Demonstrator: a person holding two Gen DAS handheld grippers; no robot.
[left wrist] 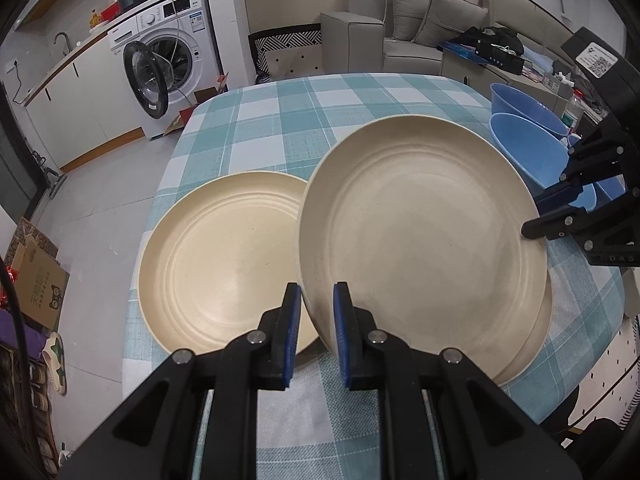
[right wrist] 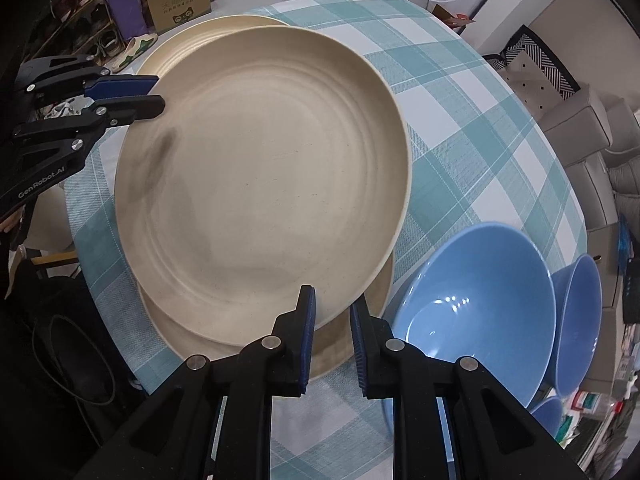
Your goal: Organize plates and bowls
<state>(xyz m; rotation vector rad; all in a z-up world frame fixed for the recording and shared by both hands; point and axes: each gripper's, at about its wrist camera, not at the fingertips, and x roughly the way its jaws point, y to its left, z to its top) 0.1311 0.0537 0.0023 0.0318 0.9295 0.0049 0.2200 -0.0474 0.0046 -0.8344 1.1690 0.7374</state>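
Note:
Both grippers hold one cream plate (left wrist: pixel 420 220) (right wrist: pixel 260 168) tilted above the checked table (left wrist: pixel 280 120). My left gripper (left wrist: pixel 316 304) (right wrist: pixel 156 92) is shut on its near rim in the left wrist view. My right gripper (right wrist: pixel 332 312) (left wrist: pixel 532 216) is shut on the opposite rim. Under the raised plate lies a second cream plate (left wrist: pixel 532 340) (right wrist: pixel 348 344), mostly covered. A third cream plate (left wrist: pixel 224 264) (right wrist: pixel 192 36) lies flat on the table beside them. Blue bowls (left wrist: pixel 528 148) (right wrist: pixel 480 292) stand beside the right gripper, one bowl (left wrist: pixel 516 100) (right wrist: pixel 580 320) behind another.
The table edge drops to a tiled floor. A washing machine (left wrist: pixel 168 64) with its door open, a grey sofa (left wrist: pixel 400 20) and a cardboard box (left wrist: pixel 36 276) stand around the table. A plastic bottle (left wrist: pixel 574 108) stands past the bowls.

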